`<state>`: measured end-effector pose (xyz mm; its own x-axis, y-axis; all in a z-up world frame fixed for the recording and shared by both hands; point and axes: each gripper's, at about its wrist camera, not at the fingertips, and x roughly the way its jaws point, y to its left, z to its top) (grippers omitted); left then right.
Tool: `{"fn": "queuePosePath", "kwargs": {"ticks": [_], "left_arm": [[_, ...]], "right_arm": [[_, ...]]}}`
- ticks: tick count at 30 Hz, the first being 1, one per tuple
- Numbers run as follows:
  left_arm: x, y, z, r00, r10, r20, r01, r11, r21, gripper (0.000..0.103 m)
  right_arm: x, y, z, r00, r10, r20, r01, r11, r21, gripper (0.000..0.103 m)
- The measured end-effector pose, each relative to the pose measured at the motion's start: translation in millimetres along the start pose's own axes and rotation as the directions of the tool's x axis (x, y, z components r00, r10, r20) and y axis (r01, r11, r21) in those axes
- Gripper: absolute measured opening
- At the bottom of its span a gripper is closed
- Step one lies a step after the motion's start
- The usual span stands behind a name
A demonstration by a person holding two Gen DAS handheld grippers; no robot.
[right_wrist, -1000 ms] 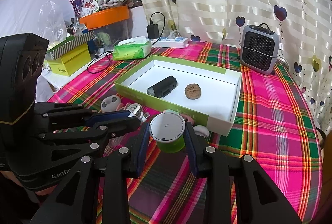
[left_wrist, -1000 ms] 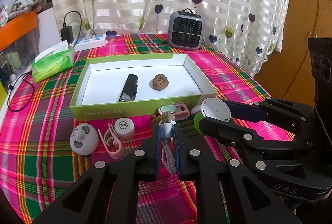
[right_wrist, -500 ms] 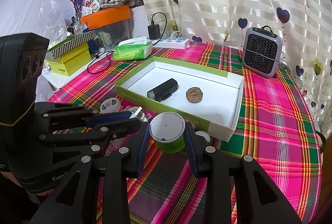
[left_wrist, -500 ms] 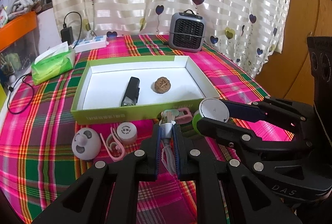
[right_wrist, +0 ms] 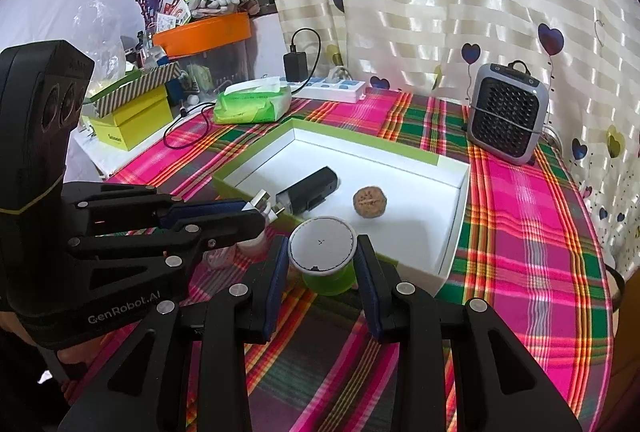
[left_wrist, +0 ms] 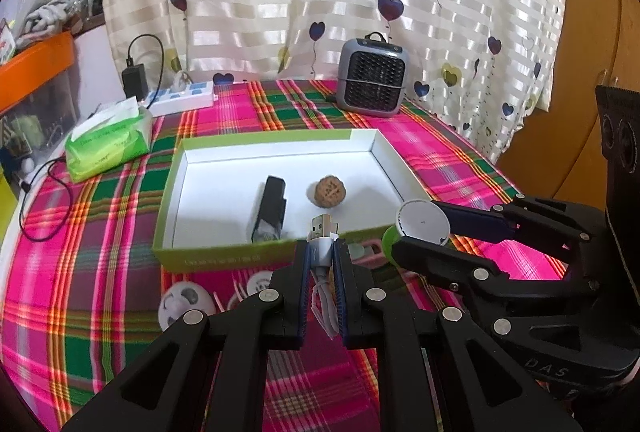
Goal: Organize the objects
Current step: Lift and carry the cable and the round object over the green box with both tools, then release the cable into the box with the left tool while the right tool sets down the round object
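- USB cable (left_wrist: 320,232) is clamped in the left hand-held gripper (left_wrist: 321,252), plug sticking out past the fingertips, held over the near wall of the green box (left_wrist: 224,259)
- white-lidded green jar (right_wrist: 322,247) is gripped between the pads of the right hand-held gripper (right_wrist: 323,264), just before the box's near edge
- inside the box are seen a black device (left_wrist: 271,207) and a walnut (left_wrist: 329,191), apart from each other
- round white items (left_wrist: 185,302) and a pink clip are left on the plaid table (left_wrist: 92,252) in front of the box
- small heater (left_wrist: 373,77) and tissue pack (left_wrist: 109,144) are placed behind the box
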<state>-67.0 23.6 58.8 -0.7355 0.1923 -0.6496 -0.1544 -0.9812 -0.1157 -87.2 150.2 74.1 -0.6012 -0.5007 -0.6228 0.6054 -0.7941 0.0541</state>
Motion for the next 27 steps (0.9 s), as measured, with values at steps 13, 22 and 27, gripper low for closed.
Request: {"fn": "queuePosePath", "kwargs": {"ticks": [13,22,27], "left_arm": [[24,12,28,1.000,-0.020,-0.005,0.020,1.000,-0.009,0.010],[52,18,43,0.998,-0.055,-0.023,0.055,0.998,-0.028,0.010],[70,21,48,0.995,-0.085,-0.042,0.083,0.995,-0.051,0.010]], "right_arm": [[20,-26,23,0.999,-0.037,-0.001,0.037,0.999,-0.005,0.035],[43,-45,28,0.999,-0.034,-0.019,0.035,0.999,0.030,0.035],[53,-54,26,0.999,-0.032,-0.027,0.033,0.998,0.054,0.035]]}}
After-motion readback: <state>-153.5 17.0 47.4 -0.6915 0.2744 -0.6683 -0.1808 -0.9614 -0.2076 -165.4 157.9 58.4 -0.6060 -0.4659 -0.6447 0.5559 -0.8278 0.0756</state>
